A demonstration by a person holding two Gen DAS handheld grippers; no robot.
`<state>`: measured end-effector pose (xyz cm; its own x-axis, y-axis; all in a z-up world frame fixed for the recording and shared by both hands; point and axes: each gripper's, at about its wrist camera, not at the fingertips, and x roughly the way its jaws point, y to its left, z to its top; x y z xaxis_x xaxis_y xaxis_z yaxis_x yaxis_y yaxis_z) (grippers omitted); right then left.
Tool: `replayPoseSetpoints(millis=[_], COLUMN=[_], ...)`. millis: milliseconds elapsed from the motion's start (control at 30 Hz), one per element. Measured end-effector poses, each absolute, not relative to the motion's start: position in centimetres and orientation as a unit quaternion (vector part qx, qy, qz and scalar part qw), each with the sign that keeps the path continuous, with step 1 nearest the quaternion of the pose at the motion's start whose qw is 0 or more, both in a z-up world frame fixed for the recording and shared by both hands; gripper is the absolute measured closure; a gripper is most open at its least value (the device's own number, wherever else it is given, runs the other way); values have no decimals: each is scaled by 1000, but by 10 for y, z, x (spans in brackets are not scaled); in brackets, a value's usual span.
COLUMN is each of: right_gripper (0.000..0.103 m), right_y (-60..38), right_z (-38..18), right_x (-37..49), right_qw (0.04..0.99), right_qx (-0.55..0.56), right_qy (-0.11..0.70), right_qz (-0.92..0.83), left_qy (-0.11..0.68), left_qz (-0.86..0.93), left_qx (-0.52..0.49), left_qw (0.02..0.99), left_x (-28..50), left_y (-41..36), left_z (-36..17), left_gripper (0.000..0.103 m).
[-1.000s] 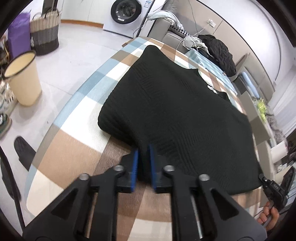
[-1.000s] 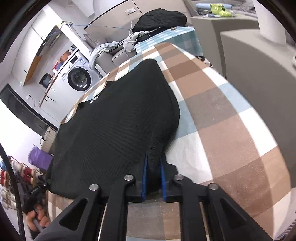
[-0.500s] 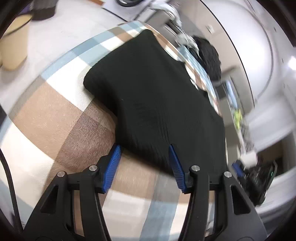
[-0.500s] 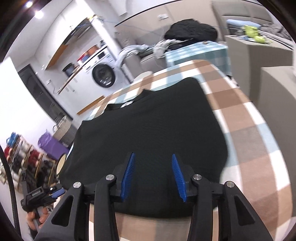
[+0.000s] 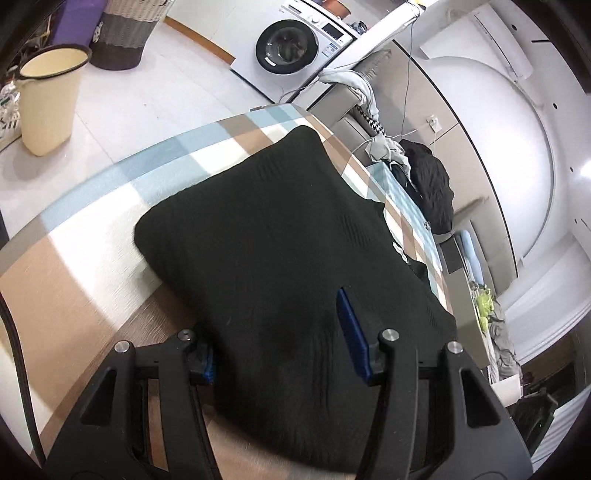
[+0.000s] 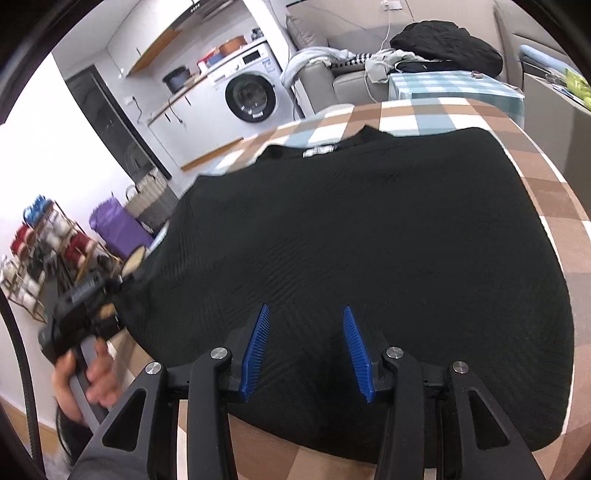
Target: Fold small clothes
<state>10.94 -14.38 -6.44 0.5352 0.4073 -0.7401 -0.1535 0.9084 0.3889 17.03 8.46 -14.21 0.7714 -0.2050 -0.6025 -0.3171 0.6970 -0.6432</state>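
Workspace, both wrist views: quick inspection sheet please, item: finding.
Surface: table under a brown, blue and white checked cloth, flat.
Job's things: black knit sweater spread flat, white neck label at the far edge.
Clutter: nothing seen on the cloth beside the sweater.
Grippers: left gripper closing, sweater hem between its fingers, not pinched; right gripper open above the sweater's near edge.
Cables: black cable at the left rim of the left wrist view; white wires on the far wall.
Surroundings: white washing machine, cream bucket, woven basket, grey sofa with a clothes pile.
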Motion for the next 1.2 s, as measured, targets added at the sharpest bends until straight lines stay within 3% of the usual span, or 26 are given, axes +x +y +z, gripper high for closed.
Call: replayPoseSetpoints(millis=[33, 100, 367, 533, 700, 867, 967, 1033, 1067, 1200], right_gripper=[60, 60, 60, 60, 60, 57, 56, 55, 55, 55], right_y=[-143, -145, -161, -173, -190, -218, -235, -248, -253, -265], right_z=[-68, -72, -68, -70, -62, -51, -46, -45, -45, -41], right_x=[109, 108, 100, 97, 88, 76, 68, 63, 62, 56], right_qw=[863, 861, 866, 866, 872, 881, 884, 884, 883, 881], right_qx=[137, 136, 149, 164, 177, 194, 205, 213, 216, 232], right_qy=[459, 465, 458, 457, 443, 427, 418, 416, 418, 413], right_qz=[160, 153, 134, 123, 106, 67, 43, 21, 11, 9], left_qy=[338, 349, 341, 329, 290, 281, 317, 369, 383, 396], left_qz=[35, 45, 67, 74, 0, -185, -291, -343, -357, -367], left_qx=[-379, -349, -303, -224, -93, -8, 2, -1, -8, -38], left_qw=[861, 868, 887, 914, 953, 942, 903, 864, 852, 841], left_x=[177, 187, 182, 187, 213, 227, 227, 228, 227, 218], left_y=[83, 78, 77, 49, -28, -136, -191, -213, -218, -201], left_z=[-141, -139, -125, -95, -41, -13, -28, -45, -51, -57], left_gripper=[76, 95, 97, 97, 97, 97, 94, 80, 78, 55])
